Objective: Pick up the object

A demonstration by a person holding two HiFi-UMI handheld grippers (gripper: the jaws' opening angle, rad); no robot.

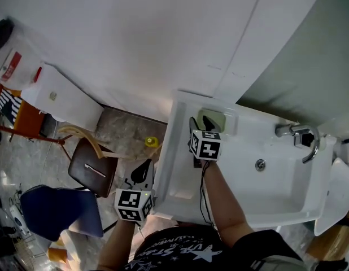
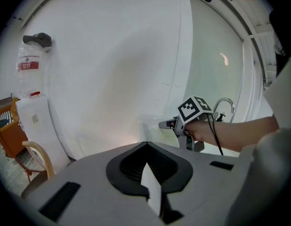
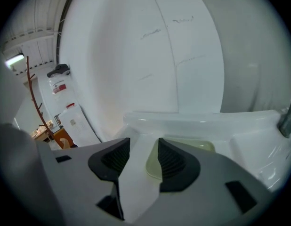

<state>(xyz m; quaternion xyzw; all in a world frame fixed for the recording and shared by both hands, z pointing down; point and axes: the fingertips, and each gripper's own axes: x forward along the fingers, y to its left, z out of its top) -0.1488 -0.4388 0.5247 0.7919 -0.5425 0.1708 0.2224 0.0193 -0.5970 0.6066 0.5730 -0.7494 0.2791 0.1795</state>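
Observation:
A pale green soap-like object (image 1: 215, 119) lies on the back left corner ledge of the white sink (image 1: 180, 168). My right gripper (image 1: 201, 123) reaches over the ledge and is open, its two dark fingers right at the object's near edge. In the right gripper view the green object (image 3: 152, 166) shows in the gap of my right gripper (image 3: 144, 142) and partly behind the right pad; the pads do not press on it. My left gripper (image 1: 142, 169) hangs left of the sink's front corner. In its own view my left gripper (image 2: 146, 145) has its pads together with nothing between them.
A chrome faucet (image 1: 299, 133) stands at the sink's right end, with a drain (image 1: 260, 164) in the basin. On the floor to the left are a brown stool (image 1: 92, 171), a blue chair (image 1: 61, 210) and a small yellow thing (image 1: 152, 142). A white water dispenser (image 2: 32, 121) stands by the wall.

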